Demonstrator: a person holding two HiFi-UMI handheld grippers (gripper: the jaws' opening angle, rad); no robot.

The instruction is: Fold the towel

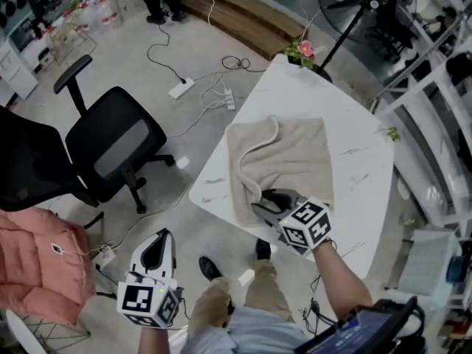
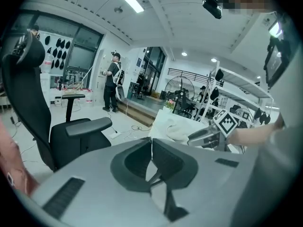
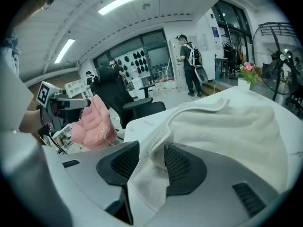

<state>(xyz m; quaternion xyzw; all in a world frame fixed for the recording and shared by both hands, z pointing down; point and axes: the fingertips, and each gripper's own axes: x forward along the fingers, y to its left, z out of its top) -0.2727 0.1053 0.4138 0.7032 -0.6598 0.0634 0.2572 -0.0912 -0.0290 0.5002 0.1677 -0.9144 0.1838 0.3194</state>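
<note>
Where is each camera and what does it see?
Head view: on the person's head, looking down at white marble-patterned table, beige cloth towel, left gripper, right gripper.
Left gripper view: on left gripper, facing black office chair and table; shut fingers show.
Right gripper view: on right gripper, facing towel between its open fingers.
All share the towel.

Towel near corner hidden under rt tool.

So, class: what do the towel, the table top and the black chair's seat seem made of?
Towel: probably cotton terry; beige, matt, nubby pile, drapes in soft folds.
Table top: white with faint grey veins, smooth; marble or a marble-look laminate, cannot tell.
Chair seat: grey, matt panel, likely fabric or mesh; too small to confirm.
</note>
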